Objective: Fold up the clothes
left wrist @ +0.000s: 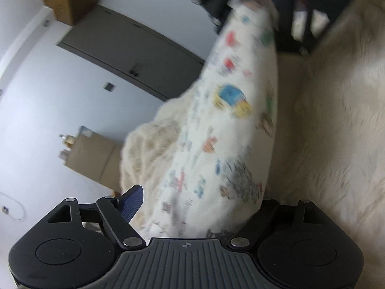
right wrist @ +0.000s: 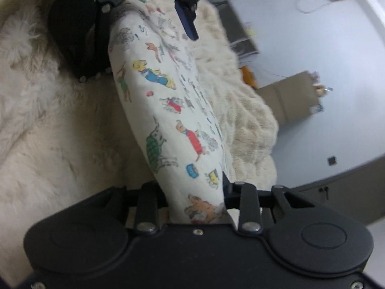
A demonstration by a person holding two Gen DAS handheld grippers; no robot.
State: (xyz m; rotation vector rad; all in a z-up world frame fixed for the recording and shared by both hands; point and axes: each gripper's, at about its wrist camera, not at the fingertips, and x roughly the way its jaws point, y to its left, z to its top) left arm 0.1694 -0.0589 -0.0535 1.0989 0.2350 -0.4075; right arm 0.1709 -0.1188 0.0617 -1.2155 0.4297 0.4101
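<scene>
1. Here, nearest the left wrist camera, the left gripper (left wrist: pixel 192 207) is pinching one end of the printed garment (left wrist: pixel 231 125); its blue-padded finger (left wrist: pixel 131 203) is standing off to the left of the cloth, the other finger is hidden behind the fabric, so the jaws are only partly closed around a thick bunch of it.
2. In the right wrist view, the right gripper (right wrist: pixel 199 200) is clamping the opposite end of the same garment (right wrist: pixel 168 110), with the cloth bunching between its fingers and covering most of them.
3. The garment, white with small colourful cartoon animals, is stretching as a rolled, taut band from one gripper to the other, lifted above the fluffy cream blanket (left wrist: pixel 336 120).
4. Each gripper is showing at the far end of the cloth in the other's view: the right one (left wrist: pixel 264 7) at the top of the left view, the left one (right wrist: pixel 154 4) at the top of the right view.
5. Beyond the blanket (right wrist: pixel 48 132), a cardboard box (left wrist: pixel 93 159) is sitting against the pale wall (left wrist: pixel 48 84), and a grey door (left wrist: pixel 125 48) is visible further back.
</scene>
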